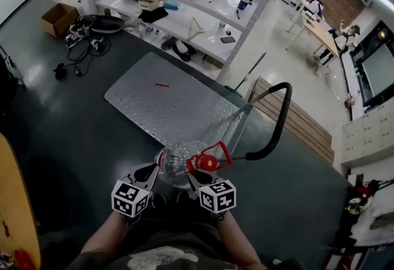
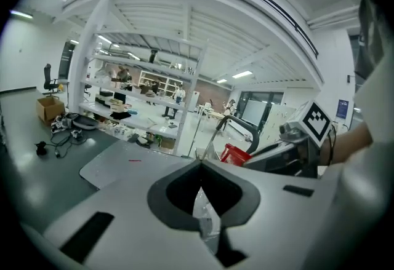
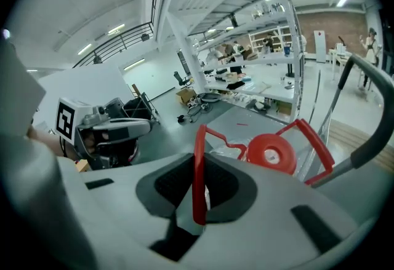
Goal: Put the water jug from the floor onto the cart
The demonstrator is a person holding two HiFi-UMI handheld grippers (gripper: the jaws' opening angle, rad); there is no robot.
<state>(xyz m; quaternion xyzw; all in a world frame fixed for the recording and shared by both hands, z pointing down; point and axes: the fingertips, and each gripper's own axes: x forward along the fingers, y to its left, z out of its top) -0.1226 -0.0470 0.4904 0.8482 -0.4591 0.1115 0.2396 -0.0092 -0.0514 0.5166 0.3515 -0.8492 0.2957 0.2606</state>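
Water jug [image 1: 175, 166]: clear, thin-walled, probably light, crushable. Right gripper [image 3: 197, 198] clamps its red handle [image 3: 199, 167], the stiffest hold; left gripper [image 2: 204, 216] pinches the clear wall.

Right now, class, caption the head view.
Left gripper and right gripper grip the water jug, right on its red handle, beside the cart.

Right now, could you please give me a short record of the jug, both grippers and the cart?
water jug: clear, red cap, held between both grippers at the cart's near edge
left gripper: shut on the jug's clear plastic
right gripper: shut on the red handle
cart: flat metal deck, small red item on it, black push handle
task state: jug not yet on the deck
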